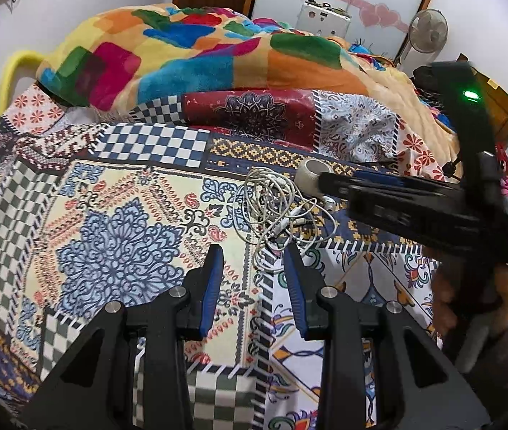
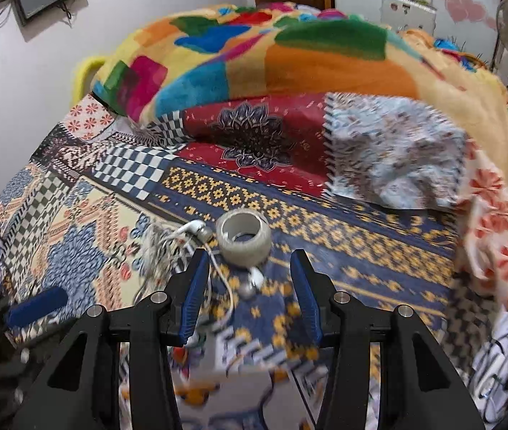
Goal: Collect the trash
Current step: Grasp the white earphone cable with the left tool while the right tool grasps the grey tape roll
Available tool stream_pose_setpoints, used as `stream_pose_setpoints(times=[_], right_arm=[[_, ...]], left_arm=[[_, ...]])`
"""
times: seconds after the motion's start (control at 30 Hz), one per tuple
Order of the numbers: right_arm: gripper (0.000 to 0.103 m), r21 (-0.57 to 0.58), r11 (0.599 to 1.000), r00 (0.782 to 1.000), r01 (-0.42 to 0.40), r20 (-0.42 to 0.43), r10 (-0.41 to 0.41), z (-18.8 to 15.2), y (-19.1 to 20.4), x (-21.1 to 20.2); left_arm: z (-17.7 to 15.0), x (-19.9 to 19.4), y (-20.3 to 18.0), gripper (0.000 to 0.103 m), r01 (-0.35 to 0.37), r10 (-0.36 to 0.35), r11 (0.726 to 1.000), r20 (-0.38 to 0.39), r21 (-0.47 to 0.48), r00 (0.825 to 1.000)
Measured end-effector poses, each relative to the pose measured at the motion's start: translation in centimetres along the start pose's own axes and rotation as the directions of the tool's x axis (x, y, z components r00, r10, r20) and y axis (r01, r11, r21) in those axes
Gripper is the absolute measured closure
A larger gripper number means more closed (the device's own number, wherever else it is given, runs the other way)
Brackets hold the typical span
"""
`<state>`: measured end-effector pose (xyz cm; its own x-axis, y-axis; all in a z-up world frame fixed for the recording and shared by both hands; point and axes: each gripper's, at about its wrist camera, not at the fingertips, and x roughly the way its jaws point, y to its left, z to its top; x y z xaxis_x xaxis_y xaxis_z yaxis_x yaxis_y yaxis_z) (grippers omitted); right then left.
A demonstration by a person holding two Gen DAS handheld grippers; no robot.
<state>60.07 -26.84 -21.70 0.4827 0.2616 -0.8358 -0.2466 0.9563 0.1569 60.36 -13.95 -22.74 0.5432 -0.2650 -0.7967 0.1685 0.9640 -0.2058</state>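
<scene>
A roll of clear tape (image 2: 243, 240) lies on the patterned bedspread (image 2: 325, 236), with a tangle of white earphone cable (image 1: 279, 211) beside it; earbuds (image 2: 196, 231) show at the roll's left and front. My right gripper (image 2: 250, 261) is open and empty, hovering just short of the tape roll. In the left wrist view the right gripper (image 1: 329, 182) reaches in from the right, partly hiding the tape roll (image 1: 312, 175). My left gripper (image 1: 254, 261) is open and empty, just short of the cable tangle.
A bright patchwork blanket (image 1: 196, 50) is heaped at the back of the bed, with a red patterned pillow (image 1: 254, 114) in front of it. A fan (image 1: 427, 30) stands at back right. Clothes and cables (image 2: 504, 340) lie off the bed's right edge.
</scene>
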Motion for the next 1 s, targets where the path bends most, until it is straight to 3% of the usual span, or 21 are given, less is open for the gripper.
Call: stream_pose_setpoints(times=[0.13, 0.2, 0.23, 0.43, 0.67, 0.87, 0.9, 0.97, 1.0], right_arm=[[0.06, 0.0, 1.0, 0.999, -0.026, -0.033, 0.026, 0.6, -0.3, 1.9], [0.064, 0.001, 0.999, 0.999, -0.032, -0.038, 0.032, 0.6, -0.6, 2.3], [0.068, -0.001, 0.999, 0.999, -0.042, -0.031, 0.042, 0.5, -0.7, 2.1], [0.068, 0.01, 0.999, 0.999, -0.031, 0.045, 0.031, 0.1, -1.5, -0.4], [0.068, -0.025, 1.0, 0.994, 0.01, 0.111, -0.007, -0.5, -1.7, -3.5], [0.068, -0.02, 1.0, 0.991, 0.012, 0.131, -0.009, -0.9, -1.4, -4.2], [0.068, -0.019, 1.0, 0.991, 0.013, 0.133, -0.01, -0.9, -1.4, -4.4], [0.068, -0.017, 1.0, 0.99, 0.021, 0.137, -0.018, -1.1, -1.2, -4.6], [0.068, -0.015, 1.0, 0.99, 0.025, 0.14, -0.022, -1.2, -1.1, -4.8]], left_arm=[[0.2, 1.1, -0.4, 0.069, 0.028, -0.028, 1.0, -0.006, 0.01, 1.0], [0.4, 1.7, -0.9, 0.069, 0.035, -0.034, 0.999, -0.017, 0.023, 0.999], [0.5, 2.0, -1.1, 0.069, 0.038, -0.038, 0.999, -0.025, 0.025, 0.999], [1.2, 4.1, -2.6, 0.069, 0.04, -0.037, 0.998, -0.056, 0.047, 0.998], [1.9, 6.5, -3.4, 0.069, -0.015, 0.02, 0.997, -0.066, 0.07, 0.998], [2.1, 7.0, -4.1, 0.07, 0.008, -0.003, 0.996, -0.052, 0.091, 0.999], [2.1, 6.9, -4.1, 0.073, 0.015, -0.011, 0.996, -0.047, 0.089, 0.999], [2.1, 6.9, -4.1, 0.099, 0.028, -0.024, 0.996, -0.049, 0.08, 0.999], [2.2, 7.0, -4.0, 0.103, 0.035, -0.031, 0.997, -0.057, 0.069, 0.998]])
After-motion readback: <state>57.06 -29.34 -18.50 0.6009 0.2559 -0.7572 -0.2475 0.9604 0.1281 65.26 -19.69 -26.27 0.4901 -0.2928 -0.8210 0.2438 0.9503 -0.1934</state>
